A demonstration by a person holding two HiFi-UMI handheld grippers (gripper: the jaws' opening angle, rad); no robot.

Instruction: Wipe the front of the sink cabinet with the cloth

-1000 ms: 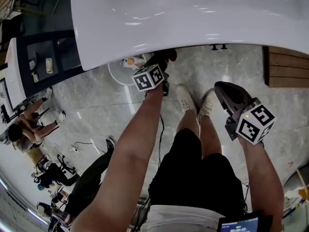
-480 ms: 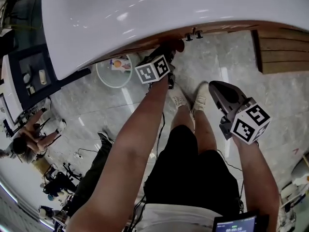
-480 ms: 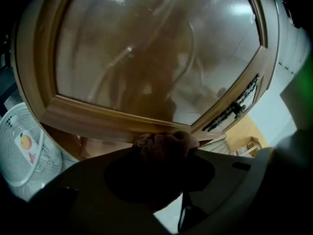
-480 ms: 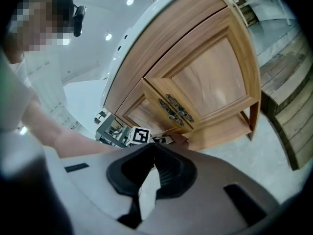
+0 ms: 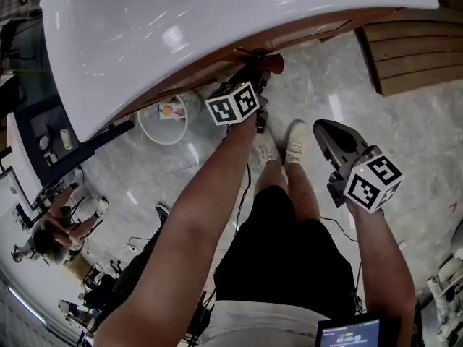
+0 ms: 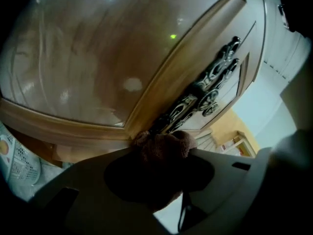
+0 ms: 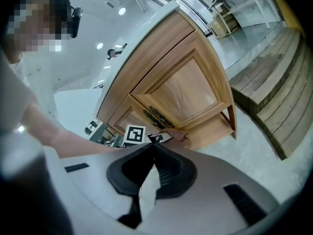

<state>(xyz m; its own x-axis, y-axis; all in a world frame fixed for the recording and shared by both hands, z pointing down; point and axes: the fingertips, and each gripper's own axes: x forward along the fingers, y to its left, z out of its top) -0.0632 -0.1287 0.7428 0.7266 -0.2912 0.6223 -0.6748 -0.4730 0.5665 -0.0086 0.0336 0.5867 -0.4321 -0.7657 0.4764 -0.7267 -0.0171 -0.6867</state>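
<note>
The wooden sink cabinet (image 5: pixel 217 58) stands under a white sink top (image 5: pixel 181 27). My left gripper (image 5: pixel 258 74) is shut on a brown cloth (image 5: pixel 270 63), pressed to the cabinet front. In the left gripper view the cloth (image 6: pixel 164 148) bulges from the jaws against the lower edge of a door panel (image 6: pixel 98 58), just below ornate dark metal handles (image 6: pixel 210 89). My right gripper (image 5: pixel 325 132) hangs above the floor, away from the cabinet, shut on nothing. The right gripper view shows the cabinet doors (image 7: pixel 186 92) and the left gripper's marker cube (image 7: pixel 135 133).
A round white basket (image 5: pixel 163 118) sits on the marble floor left of the cabinet. Wooden decking (image 5: pixel 412 49) lies to the right, also as steps (image 7: pixel 274 106). The person's shoes (image 5: pixel 278 147) stand just before the cabinet. Other people (image 5: pixel 58 230) are at far left.
My left gripper and cloth have slid right and further in under the sink's edge. The head view has tilted, showing more cabinet wood. The right gripper has barely moved.
</note>
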